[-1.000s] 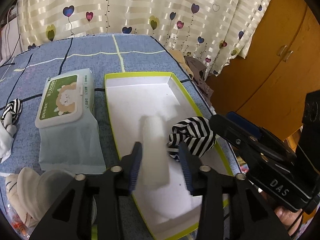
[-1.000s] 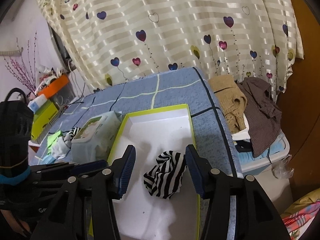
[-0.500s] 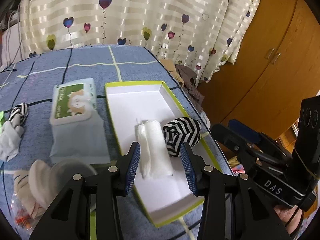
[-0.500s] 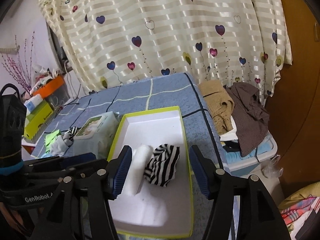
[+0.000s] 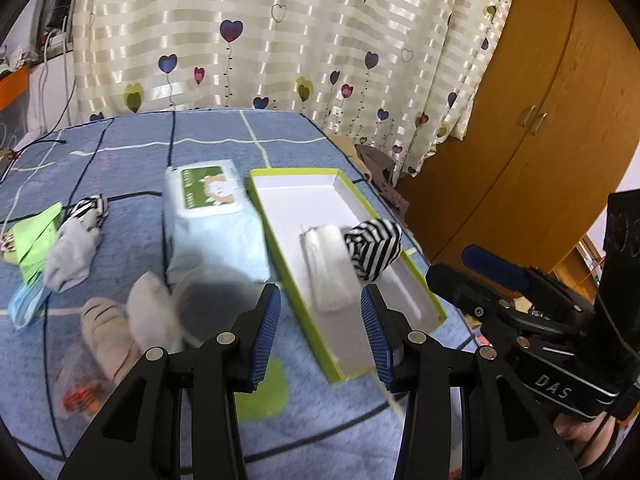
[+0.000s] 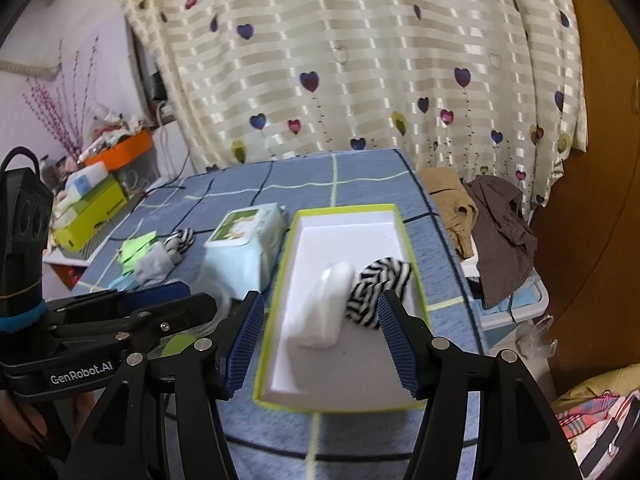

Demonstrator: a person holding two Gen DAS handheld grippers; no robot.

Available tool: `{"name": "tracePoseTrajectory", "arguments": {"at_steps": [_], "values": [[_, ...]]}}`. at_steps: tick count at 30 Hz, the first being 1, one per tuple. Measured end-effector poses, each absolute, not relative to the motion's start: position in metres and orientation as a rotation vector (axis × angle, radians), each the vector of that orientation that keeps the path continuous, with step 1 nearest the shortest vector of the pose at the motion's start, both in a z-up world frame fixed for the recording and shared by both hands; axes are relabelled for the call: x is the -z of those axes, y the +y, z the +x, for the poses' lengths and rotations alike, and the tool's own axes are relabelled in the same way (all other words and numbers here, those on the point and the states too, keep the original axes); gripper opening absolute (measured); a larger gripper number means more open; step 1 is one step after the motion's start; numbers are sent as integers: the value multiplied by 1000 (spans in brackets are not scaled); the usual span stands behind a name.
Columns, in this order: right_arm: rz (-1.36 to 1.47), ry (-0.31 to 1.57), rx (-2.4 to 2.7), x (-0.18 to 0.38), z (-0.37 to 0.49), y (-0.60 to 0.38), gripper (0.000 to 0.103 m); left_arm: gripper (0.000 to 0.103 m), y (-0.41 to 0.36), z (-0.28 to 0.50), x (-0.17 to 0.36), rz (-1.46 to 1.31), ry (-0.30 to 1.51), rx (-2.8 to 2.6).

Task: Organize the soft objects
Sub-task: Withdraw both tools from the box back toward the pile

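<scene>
A white box with a lime-green rim (image 5: pixel 304 200) (image 6: pixel 344 232) lies on the blue bedspread. Inside it, side by side, lie a rolled white cloth (image 5: pixel 326 256) (image 6: pixel 324 304) and a black-and-white striped sock (image 5: pixel 374 246) (image 6: pixel 378 280). My left gripper (image 5: pixel 320 304) hovers open above the box's near end, with nothing between its fingers. My right gripper (image 6: pixel 320 308) also stands open and empty, short of the box. Loose on the left are a grey sock (image 5: pixel 72 256), another striped sock (image 5: pixel 92 208) and pale socks (image 5: pixel 148 316).
A wet-wipes pack (image 5: pixel 212 216) (image 6: pixel 244 248) sits just left of the box. Green paper (image 5: pixel 36 244) and a blue mask (image 5: pixel 24 308) lie at the bed's left. A wooden wardrobe (image 5: pixel 540 120) stands to the right, with clothes piled on a bin (image 6: pixel 500 232) beside the bed.
Both grippers have drawn back and upward from the box. The white roll that was between the left fingers now lies clear of them beside the striped sock. The right jaws have widened.
</scene>
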State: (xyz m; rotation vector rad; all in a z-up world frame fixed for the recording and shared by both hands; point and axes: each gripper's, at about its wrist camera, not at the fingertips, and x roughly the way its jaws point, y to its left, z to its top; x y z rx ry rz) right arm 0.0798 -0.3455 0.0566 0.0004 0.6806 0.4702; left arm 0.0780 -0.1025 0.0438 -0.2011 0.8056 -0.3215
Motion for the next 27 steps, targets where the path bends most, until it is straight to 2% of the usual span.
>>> {"name": "tracePoseTrajectory", "arguments": {"at_steps": [27], "values": [[-105, 680, -568, -65, 26, -272, 60, 43, -43, 23, -41, -245, 759, 242]]}}
